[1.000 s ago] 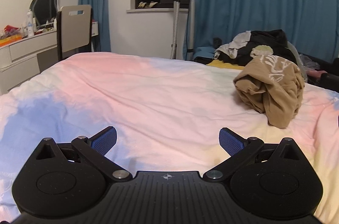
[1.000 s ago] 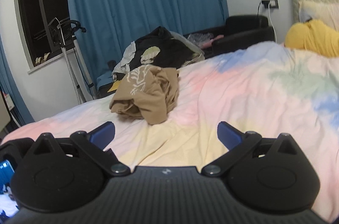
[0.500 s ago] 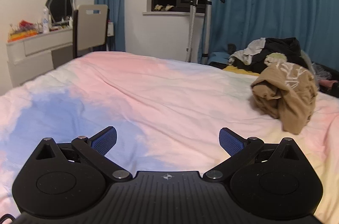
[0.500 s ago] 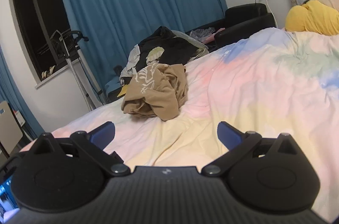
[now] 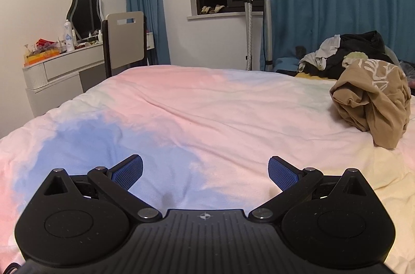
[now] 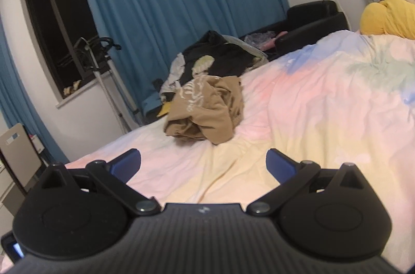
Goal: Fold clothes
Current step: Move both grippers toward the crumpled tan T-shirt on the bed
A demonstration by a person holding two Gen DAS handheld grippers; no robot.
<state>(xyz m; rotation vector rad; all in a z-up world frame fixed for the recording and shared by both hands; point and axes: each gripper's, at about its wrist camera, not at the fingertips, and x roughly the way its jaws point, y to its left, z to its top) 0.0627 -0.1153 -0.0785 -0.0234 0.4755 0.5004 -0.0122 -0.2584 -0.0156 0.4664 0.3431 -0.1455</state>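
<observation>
A crumpled tan garment (image 5: 371, 102) with a white print lies bunched on the pastel bedspread (image 5: 207, 113), far right in the left wrist view. In the right wrist view the same tan garment (image 6: 207, 110) sits straight ahead, a short way beyond the fingers. My left gripper (image 5: 205, 170) hovers open over the blue and pink part of the spread, well left of the garment. My right gripper (image 6: 203, 165) is open too, above the bedspread (image 6: 324, 118), with nothing between its blue pads.
A heap of dark and pale clothes (image 6: 215, 58) lies behind the garment at the bed's far edge. A garment steamer stand (image 5: 250, 14), a chair (image 5: 125, 40) and a white dresser (image 5: 62, 69) stand past the bed. A yellow cushion (image 6: 386, 17) rests near the headboard.
Both views have swung left and slightly back, so the tan garment slid rightward in each. Both grippers stayed open and touched nothing.
</observation>
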